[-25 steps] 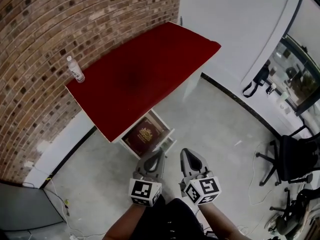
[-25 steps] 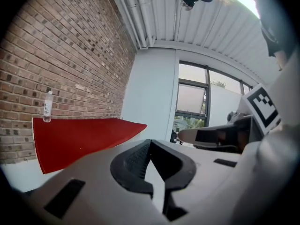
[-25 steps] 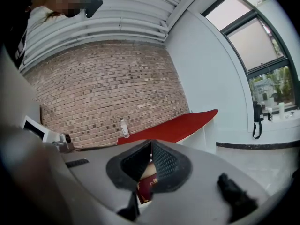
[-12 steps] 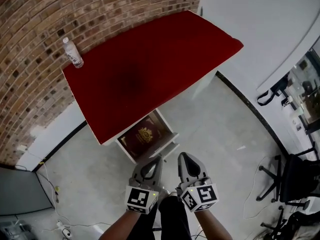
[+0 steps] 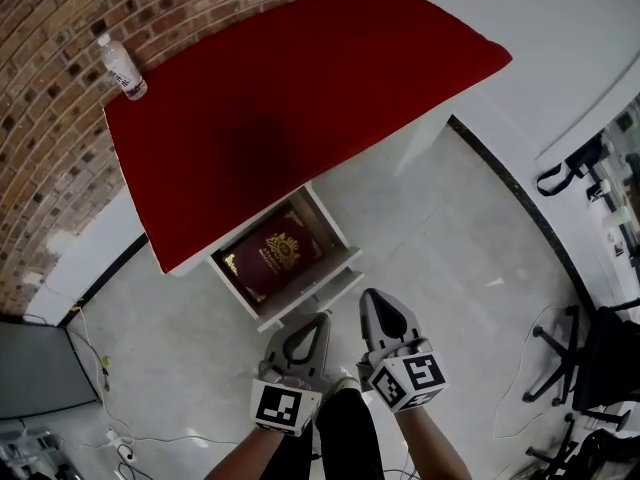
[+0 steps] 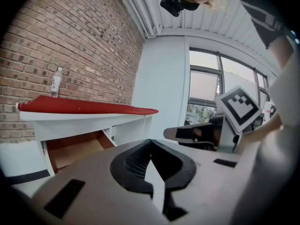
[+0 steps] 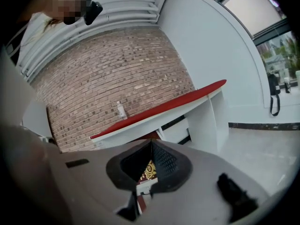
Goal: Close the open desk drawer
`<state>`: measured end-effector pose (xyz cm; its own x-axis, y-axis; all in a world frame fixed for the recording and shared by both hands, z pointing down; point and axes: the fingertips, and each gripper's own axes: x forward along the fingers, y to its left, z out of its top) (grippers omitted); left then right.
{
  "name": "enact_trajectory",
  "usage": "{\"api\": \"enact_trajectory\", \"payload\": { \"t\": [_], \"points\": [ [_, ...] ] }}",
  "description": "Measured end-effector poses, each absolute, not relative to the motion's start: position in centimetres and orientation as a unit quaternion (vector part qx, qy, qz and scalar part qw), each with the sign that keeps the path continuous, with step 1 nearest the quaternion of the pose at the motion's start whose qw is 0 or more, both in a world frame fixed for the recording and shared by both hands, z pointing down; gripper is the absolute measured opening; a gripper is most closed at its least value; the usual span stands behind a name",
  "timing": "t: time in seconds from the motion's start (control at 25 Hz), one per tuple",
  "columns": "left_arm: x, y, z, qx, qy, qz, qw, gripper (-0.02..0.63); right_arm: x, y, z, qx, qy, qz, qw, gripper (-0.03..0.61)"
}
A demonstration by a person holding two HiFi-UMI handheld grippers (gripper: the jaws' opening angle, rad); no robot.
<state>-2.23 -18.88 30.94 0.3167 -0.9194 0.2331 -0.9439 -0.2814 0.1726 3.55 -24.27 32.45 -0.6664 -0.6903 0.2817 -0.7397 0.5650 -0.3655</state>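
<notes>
Both tools have their jaws pressed together with nothing held. The left gripper and the right gripper lie side by side, tips aimed at the drawer. It stands pulled out from under the desk, its white front just ahead of the left tips and a little ahead and to the left of the right ones. No contact shows yet.

The nearest risk, as I judge it, is a slip. Narrow closed tips that meet the front panel high or at a slant could ride over its rim. They would then drop onto the dark red book lying inside, just beyond the panel.

Next comes a jam. A push from one tool alone, off centre (the right one lines up nearer the drawer's right corner), could twist the drawer on its runners.

Farthest ahead, a hard shove could slam the drawer and jolt the desk. The bottle standing at the far left corner by the brick wall might topple.

Both hands sit low in front of the person with the forearms close together. The marker cubes face back and the grippers run close to level, noses tipped slightly down.
</notes>
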Motion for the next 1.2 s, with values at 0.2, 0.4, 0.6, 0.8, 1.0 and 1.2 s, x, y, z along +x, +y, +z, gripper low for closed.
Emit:
{"api": "enact_trajectory", "payload": {
  "t": [0.2,0.4,0.6,0.8,1.0,1.2],
  "points": [
    [-2.4,-18.9,34.7,0.797,-0.586,0.05,0.133,0.008,3.6,-25.2,37.4,0.405,-0.874,0.268,0.028,0.011],
    [-3.1,-19.0,38.2,0.784,-0.601,0.049,0.143,0.008,2.3,-25.6,43.6,0.363,-0.864,0.349,-0.017,0.011],
    [-1.7,-18.1,41.7,0.795,-0.585,0.065,0.143,0.008,1.8,-25.5,49.2,0.35,-0.845,0.403,-0.026,0.011],
    [-1.0,-18.0,44.7,0.798,-0.583,0.065,0.139,0.009,-0.5,-25.7,54.0,0.303,-0.823,0.479,-0.049,0.011],
    [-0.9,-18.8,45.8,0.799,-0.583,0.068,0.13,0.008,-2.4,-25.5,56.7,0.258,-0.82,0.51,-0.042,0.011],
    [-1.7,-19.3,45.7,0.795,-0.589,0.066,0.13,0.008,-4.6,-24.6,58.0,0.208,-0.804,0.555,-0.041,0.135]
  ]
}}
